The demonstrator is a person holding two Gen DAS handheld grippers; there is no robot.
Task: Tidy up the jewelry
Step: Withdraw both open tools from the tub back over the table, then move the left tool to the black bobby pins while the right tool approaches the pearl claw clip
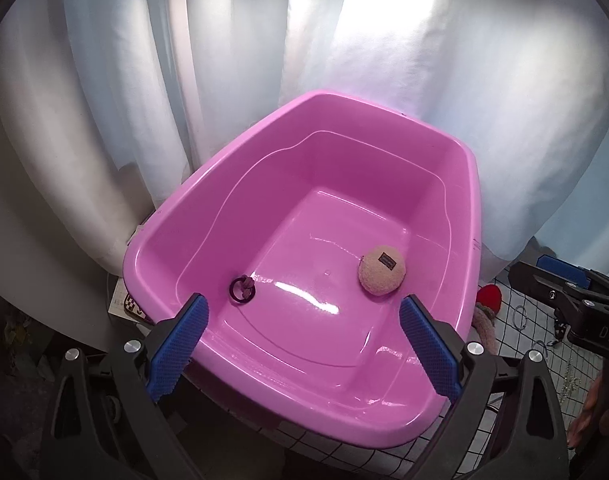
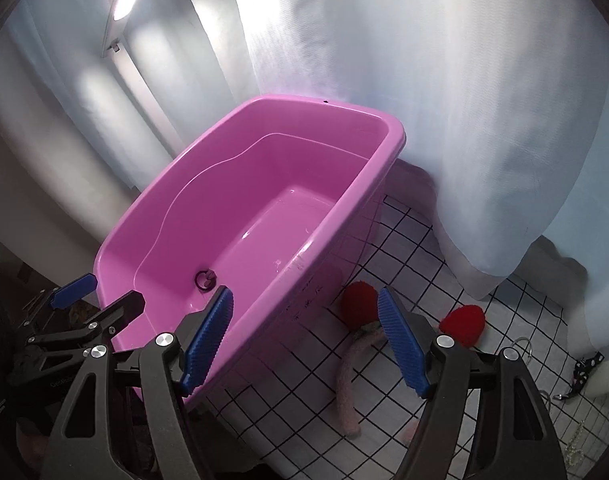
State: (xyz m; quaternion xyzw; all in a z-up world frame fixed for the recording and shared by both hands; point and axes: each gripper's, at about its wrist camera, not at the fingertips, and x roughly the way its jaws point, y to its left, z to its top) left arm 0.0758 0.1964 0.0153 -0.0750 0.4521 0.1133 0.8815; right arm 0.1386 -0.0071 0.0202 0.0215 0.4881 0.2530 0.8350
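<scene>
Pink tub point(image 1: 176, 248) on a white cloth with a black grid point(image 2: 404, 240), seen from both wrist cameras. On the tub floor lie a dark ring-shaped piece point(image 1: 240, 289) near the left wall and a fuzzy beige ball with a small dark label point(image 1: 382, 271) toward the right wall. The left wrist view shows both; the right wrist view shows only the dark ring-shaped piece point(image 2: 203, 279), the ball being hidden behind the tub's near wall. Left gripper point(image 1: 304, 344): jaws spread wide over the near rim, nothing between the blue pads. Right gripper point(image 2: 304, 340): jaws apart and empty, straddling the tub's right wall above the cloth. The right wrist view alone shows clearly two red pom-poms point(image 2: 462, 325) joined to a pink fuzzy band point(image 2: 346, 396) beside the tub, a thin clear ring point(image 2: 522, 344) and a black dotted ribbon point(image 2: 584, 368) farther right. White curtains point(image 1: 424, 60) hang behind.
</scene>
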